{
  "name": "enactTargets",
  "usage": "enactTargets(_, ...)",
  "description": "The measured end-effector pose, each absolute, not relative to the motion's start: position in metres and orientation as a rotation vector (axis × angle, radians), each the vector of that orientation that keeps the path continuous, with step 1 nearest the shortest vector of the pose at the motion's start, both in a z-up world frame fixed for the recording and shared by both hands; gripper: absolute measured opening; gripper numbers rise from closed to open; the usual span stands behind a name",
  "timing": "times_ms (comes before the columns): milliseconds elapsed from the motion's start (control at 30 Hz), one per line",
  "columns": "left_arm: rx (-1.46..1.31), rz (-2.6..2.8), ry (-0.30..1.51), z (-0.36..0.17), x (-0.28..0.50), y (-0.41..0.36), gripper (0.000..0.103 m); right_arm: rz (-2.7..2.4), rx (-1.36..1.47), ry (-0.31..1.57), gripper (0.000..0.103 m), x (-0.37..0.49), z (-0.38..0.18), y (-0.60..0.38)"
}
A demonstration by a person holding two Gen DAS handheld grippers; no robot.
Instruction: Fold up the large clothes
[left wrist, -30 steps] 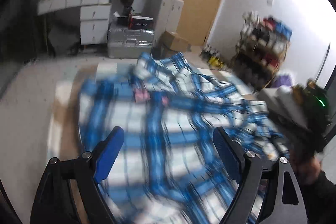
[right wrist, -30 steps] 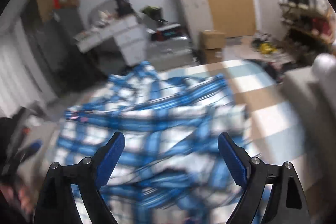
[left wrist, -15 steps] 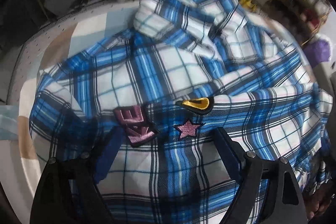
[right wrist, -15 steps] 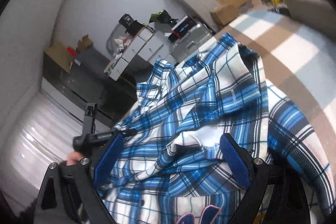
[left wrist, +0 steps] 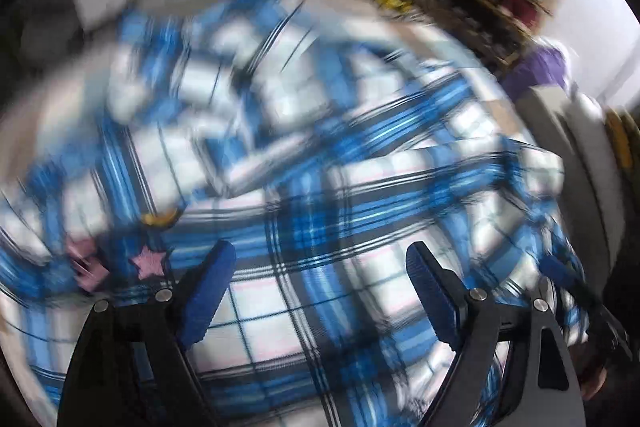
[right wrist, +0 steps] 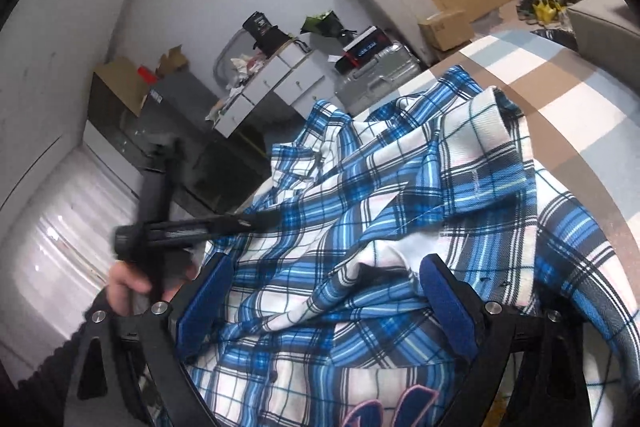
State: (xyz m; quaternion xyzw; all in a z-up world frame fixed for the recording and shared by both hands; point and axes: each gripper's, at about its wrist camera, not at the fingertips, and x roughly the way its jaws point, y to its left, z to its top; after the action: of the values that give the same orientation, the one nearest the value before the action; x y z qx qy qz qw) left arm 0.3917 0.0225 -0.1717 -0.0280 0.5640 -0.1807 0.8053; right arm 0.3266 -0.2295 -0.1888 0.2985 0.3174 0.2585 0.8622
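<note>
Blurred plaid shirt [left wrist: 320,163], left gripper [left wrist: 318,279] jaws closing

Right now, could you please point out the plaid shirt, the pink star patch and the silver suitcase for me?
plaid shirt [right wrist: 400,211]: right wrist view, on the rumpled middle of the cloth.
pink star patch [left wrist: 149,263]: left wrist view, on the star's centre.
silver suitcase [right wrist: 374,83]: right wrist view, on its ribbed side.

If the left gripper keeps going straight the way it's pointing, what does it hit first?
Most likely the plaid shirt. The left gripper points steeply down at it, jaws closing slightly with nothing pinched between them. The frame is blurred, so how far off the cloth lies is unclear.
</note>
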Motion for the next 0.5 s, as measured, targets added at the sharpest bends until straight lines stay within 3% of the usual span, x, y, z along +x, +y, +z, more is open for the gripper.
enactTargets(300, -0.179, -0.446, 1.076, -0.122, 0.329, 0.075, 0.082, 0.551, 0.637, 0.681, 0.096, 0.330, -0.191, -0.230)
enactTargets(500, -0.086, -0.379, 1.171, -0.162, 0.307, 0.092, 0.083, 0.545, 0.590, 0.686, 0.097, 0.330, -0.190, -0.220)
